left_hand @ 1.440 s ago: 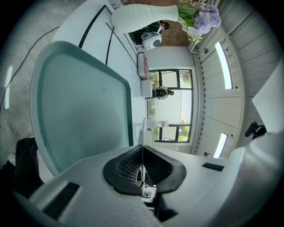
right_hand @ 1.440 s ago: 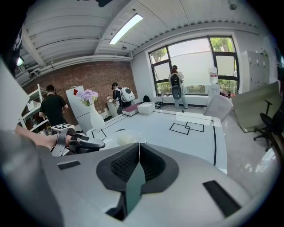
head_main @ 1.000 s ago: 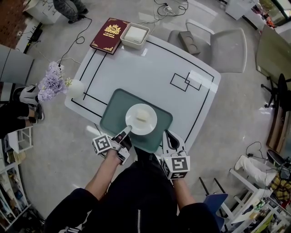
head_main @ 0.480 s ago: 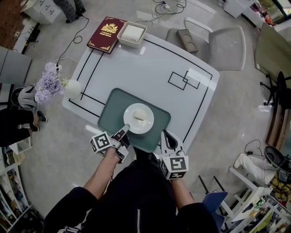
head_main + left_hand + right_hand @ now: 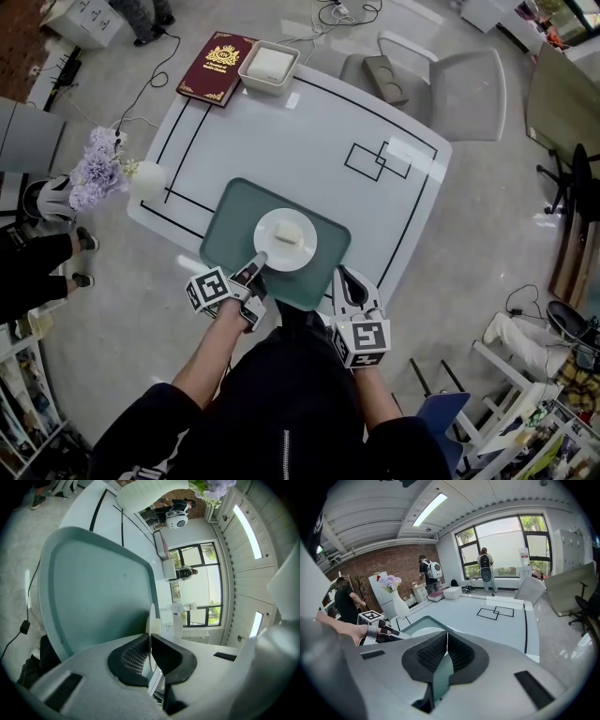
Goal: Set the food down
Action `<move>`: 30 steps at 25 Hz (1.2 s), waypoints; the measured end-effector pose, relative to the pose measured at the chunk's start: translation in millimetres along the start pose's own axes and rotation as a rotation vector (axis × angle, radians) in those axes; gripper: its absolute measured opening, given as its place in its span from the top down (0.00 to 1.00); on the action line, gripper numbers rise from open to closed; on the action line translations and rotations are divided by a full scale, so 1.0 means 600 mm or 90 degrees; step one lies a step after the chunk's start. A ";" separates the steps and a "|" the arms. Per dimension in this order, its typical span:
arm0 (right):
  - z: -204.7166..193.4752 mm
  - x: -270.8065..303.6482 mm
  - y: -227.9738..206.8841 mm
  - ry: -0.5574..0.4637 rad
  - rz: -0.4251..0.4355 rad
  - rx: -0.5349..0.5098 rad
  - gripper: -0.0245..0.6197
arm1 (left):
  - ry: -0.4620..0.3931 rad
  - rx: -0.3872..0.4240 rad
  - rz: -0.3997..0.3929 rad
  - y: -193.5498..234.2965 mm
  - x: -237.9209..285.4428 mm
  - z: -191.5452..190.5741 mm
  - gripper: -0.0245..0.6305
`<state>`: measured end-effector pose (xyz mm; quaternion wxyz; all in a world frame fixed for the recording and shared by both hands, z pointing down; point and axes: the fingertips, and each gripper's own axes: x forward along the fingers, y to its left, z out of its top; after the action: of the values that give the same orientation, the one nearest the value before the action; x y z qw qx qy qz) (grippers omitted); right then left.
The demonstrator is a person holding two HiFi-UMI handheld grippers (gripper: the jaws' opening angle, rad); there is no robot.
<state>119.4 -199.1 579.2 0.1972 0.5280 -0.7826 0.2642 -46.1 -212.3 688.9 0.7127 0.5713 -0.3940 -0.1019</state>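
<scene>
A white plate (image 5: 285,240) with a pale piece of food (image 5: 287,234) rests on a teal tray (image 5: 234,220) at the near edge of the white table (image 5: 309,131). My left gripper (image 5: 255,266) is shut on the plate's near rim, which shows as a thin white edge (image 5: 151,620) between the pads. My right gripper (image 5: 342,281) is shut on the tray's near right edge; the teal rim (image 5: 440,677) runs between its jaws. The tray (image 5: 93,588) fills the left gripper view.
At the table's far corner lie a dark red book (image 5: 214,66) and a white square box (image 5: 269,67). A white vase of purple flowers (image 5: 150,178) stands at the left edge. Black tape rectangles (image 5: 380,161) mark the tabletop. A grey chair (image 5: 450,89) stands beyond.
Only the head view has drifted a little. Both grippers keep their hold, and the tray and plate stay in place on the table.
</scene>
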 end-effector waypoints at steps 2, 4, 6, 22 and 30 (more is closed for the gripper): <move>0.001 0.000 0.002 -0.002 0.002 -0.001 0.95 | 0.002 0.024 0.003 -0.006 0.000 0.002 0.94; 0.001 0.000 0.003 -0.001 0.003 -0.001 0.95 | 0.004 0.056 0.014 -0.011 -0.001 0.005 0.93; -0.001 0.000 0.005 0.002 0.006 -0.001 0.95 | 0.009 0.082 0.025 -0.015 -0.002 0.005 0.89; -0.011 -0.006 0.021 0.006 0.013 -0.004 0.95 | 0.073 0.265 0.121 0.012 -0.021 0.001 0.81; -0.020 -0.007 0.016 0.015 0.010 -0.004 0.95 | 0.107 0.333 0.204 0.042 -0.026 -0.010 0.81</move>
<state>112.4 -185.8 584.1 0.2062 0.5180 -0.7852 0.2695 -60.2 -190.6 704.3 0.5789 0.6722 -0.4314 0.1640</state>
